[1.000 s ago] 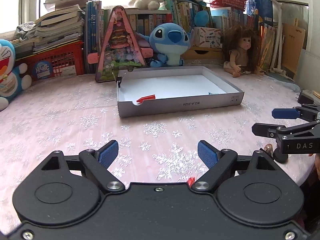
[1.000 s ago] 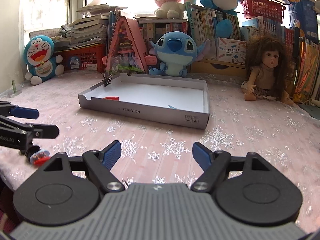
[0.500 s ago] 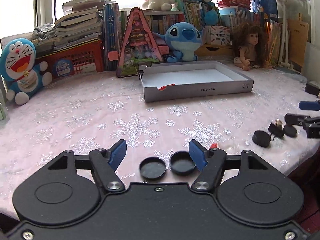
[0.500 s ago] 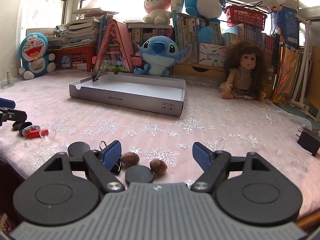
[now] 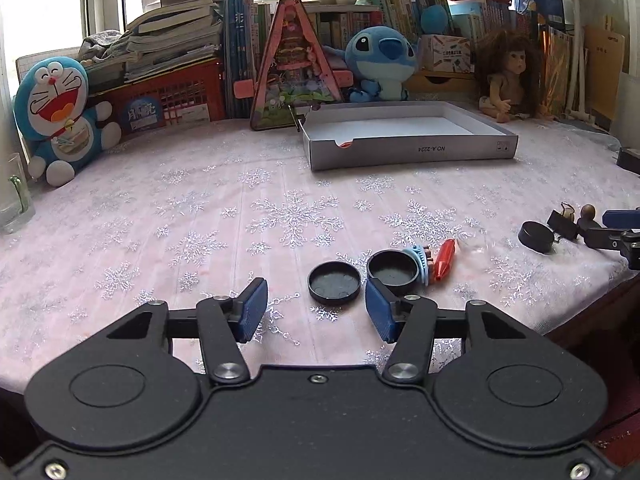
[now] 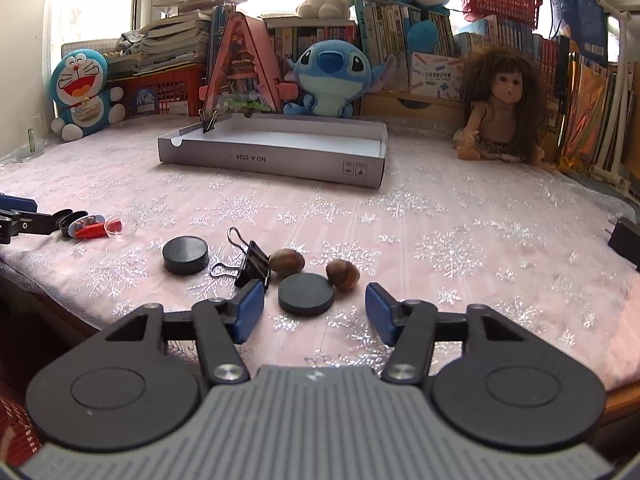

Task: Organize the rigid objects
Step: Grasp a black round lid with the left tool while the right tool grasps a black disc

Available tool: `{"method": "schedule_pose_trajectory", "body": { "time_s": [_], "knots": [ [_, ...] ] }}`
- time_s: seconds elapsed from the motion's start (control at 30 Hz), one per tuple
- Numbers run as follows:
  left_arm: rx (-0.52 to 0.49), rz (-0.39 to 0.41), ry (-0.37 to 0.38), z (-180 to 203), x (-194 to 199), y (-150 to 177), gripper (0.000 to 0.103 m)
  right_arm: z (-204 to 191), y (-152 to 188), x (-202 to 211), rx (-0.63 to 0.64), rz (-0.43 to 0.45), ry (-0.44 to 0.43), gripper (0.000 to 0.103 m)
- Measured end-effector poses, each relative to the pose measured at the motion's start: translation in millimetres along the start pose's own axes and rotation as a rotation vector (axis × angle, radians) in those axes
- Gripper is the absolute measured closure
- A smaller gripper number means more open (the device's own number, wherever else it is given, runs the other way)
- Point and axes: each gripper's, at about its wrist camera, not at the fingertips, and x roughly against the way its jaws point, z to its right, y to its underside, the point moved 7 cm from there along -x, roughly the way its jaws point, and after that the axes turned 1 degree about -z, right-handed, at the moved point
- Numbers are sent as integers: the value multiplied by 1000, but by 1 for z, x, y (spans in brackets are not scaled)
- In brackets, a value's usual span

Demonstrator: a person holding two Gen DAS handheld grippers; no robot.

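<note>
While both grippers, L (image 5: 316,314) & R (image 6: 315,312), gape released, black caps (image 5: 334,282) sit btwn fingers.

Bright daylit windows (image 5: 48,20) behind crowded rows of upright books (image 6: 400,28); pink snowflake-patterned tablecloth (image 5: 200,220) below, plush toys along the back.

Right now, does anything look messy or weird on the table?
Yes. Small things lie scattered near the front edge instead of in the box: caps, a binder clip, two nuts and a red toy.
</note>
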Motion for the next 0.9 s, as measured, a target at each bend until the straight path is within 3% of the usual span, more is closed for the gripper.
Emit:
{"method": "schedule_pose_trajectory", "body": {
  "time_s": [0.3,0.43,0.57,0.67,0.9],
  "knots": [
    [14,-5,22,6,-13,-3,60,0,-2,-8,-9,-3,24,48],
    [31,0,32,9,-21,-4,74,-5,-4,-12,-11,-11,0,67],
    [8,22,71,26,-20,-9,74,-23,-10,-15,21,-14,-66,67],
    [-14,30,62,30,-22,-14,74,-27,-14,-20,31,-17,-65,67],
    [49,28,49,18,-29,-31,74,-20,-26,-18,20,7,-50,67]
  ]
}}
